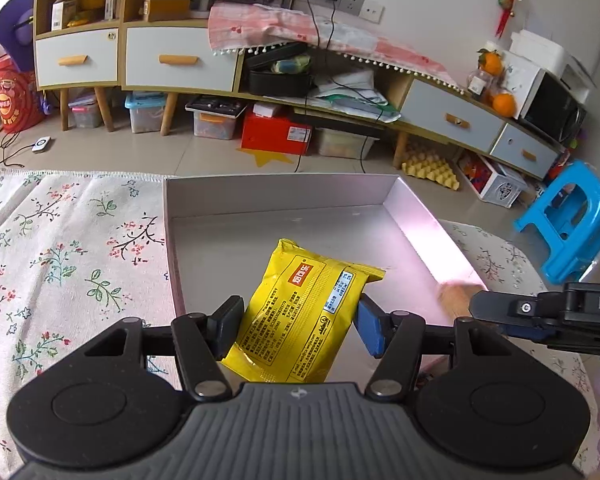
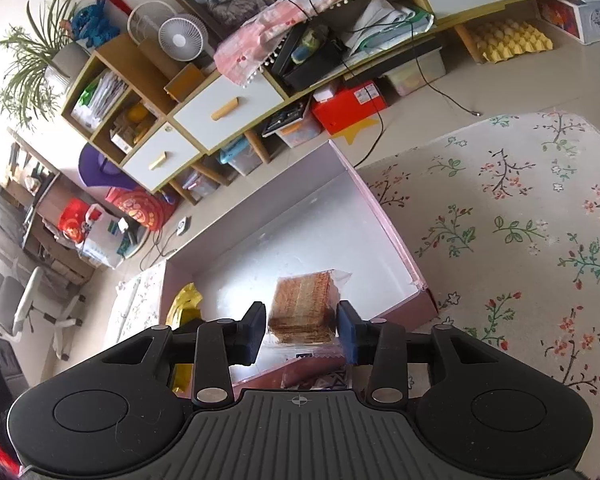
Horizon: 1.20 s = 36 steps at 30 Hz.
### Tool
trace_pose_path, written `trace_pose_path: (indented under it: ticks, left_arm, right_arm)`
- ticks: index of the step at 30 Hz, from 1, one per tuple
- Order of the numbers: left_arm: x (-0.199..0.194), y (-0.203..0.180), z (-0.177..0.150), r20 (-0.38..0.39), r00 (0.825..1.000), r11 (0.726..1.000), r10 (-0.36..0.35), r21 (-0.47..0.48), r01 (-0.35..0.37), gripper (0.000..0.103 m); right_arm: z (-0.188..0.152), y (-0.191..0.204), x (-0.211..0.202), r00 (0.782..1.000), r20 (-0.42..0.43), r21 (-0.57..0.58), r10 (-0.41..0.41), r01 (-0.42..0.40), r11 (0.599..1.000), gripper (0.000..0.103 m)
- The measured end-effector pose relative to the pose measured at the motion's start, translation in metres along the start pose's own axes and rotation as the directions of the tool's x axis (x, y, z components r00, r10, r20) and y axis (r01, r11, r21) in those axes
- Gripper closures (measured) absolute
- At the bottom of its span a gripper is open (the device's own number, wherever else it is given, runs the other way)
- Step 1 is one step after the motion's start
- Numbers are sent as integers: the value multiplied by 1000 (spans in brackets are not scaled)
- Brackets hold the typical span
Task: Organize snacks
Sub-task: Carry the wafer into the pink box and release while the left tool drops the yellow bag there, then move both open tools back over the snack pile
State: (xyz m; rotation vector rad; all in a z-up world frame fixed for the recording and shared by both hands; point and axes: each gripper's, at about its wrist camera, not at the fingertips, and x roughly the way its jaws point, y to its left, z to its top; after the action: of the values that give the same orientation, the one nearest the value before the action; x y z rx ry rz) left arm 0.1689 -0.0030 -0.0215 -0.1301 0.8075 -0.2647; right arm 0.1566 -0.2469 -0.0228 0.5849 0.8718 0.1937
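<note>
Yellow snack bag [image 1: 306, 314]: I see it squeezed between the two pads of my left gripper [image 1: 298, 326]. It tilts, with its top corner pointing to about 11 o'clock, over the floor of the white box [image 1: 276, 194].
Left gripper: its jaws are pressed on both sides of the yellow bag, the black pad on one side and the blue pad on the other.
Brown wafer pack [image 2: 302, 308]: my right gripper [image 2: 302, 330] holds it in its clear wrapper, over the near end of the box.
Right gripper: its jaws are closed tight on the wafer pack, one pad on each side.
White box: it is open on top and sits on the flowery cloth [image 1: 68, 248]. In the left camera its far wall is at 12 o'clock. In the right camera a bit of the yellow bag shows at 9 o'clock from the wafers.
Both grippers: they are close together. The right one pokes in at 3 o'clock in the left camera.
Flowery cloth: it spreads out around the box, mostly to 9 o'clock in the left camera.
Room behind: a long cabinet [image 1: 160, 60] with white drawers stands at 12 o'clock, and a blue stool [image 1: 576, 220] is at 3 o'clock.
</note>
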Motion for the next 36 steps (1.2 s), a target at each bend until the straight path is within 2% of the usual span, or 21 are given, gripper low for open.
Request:
trace_pose_path:
  ticks: [1, 2, 3, 4, 12, 27, 36]
  left_arm:
    - [1, 0, -1, -3, 1000, 1000, 2, 3, -2, 46]
    - [0, 1, -1, -1, 1000, 1000, 10, 6, -10, 42]
    - [0, -1, -1, 6, 1000, 1000, 21, 11, -21, 38]
    - [-2, -1, -2, 11, 1000, 1000, 26, 17, -26, 32]
    - [-6, -1, -3, -14, 999, 999, 34, 25, -33, 24]
    - [-57, -9, -7, -31, 999, 996, 43, 78, -41, 9]
    - [-84, -6, -22, -75, 994, 992, 82, 98, -75, 4]
  right_arm:
    - [0, 0, 0, 1000, 2, -1, 7, -7, 1000, 63]
    - [1, 1, 0, 1000, -1, 3, 8, -8, 1000, 57]
    - [1, 1, 0, 1000, -1, 10, 2, -2, 1000, 45]
    - [1, 0, -1, 1000, 3, 16, -1, 1, 1000, 41]
    - [0, -1, -6, 1000, -7, 24, -6, 6, 1000, 41]
    - [-13, 22, -54, 999, -35, 5, -20, 20, 1000, 27]
    - [-33, 35, -80, 994, -104, -2, -41, 41, 999, 19]
